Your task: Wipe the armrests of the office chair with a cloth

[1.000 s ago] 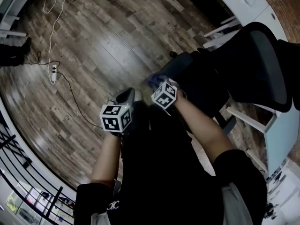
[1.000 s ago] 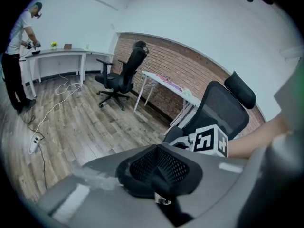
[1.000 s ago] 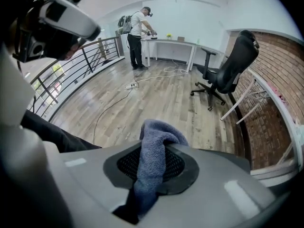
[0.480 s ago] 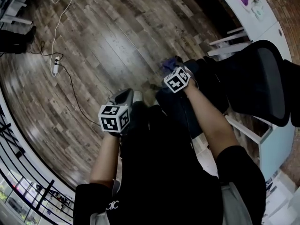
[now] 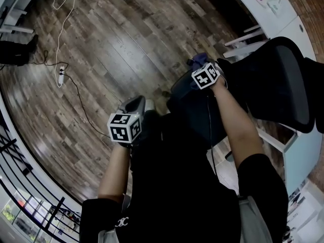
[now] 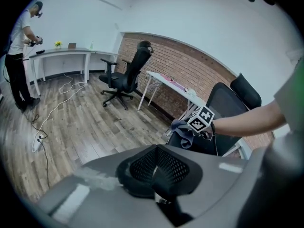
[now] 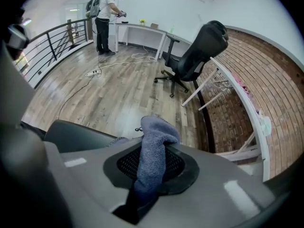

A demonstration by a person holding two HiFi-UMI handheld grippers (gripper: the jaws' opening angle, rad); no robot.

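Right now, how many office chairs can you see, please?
2. One chair at the right gripper; the other chair across the floor, by the brick wall. More may be hidden.

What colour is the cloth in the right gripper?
Greyish blue cloth; shows best in right gripper view.

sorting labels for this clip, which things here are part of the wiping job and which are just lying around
In the job: cloth, right gripper shut on it, office chair beside it.
Just lying about: floor power strip, second chair, white desk.
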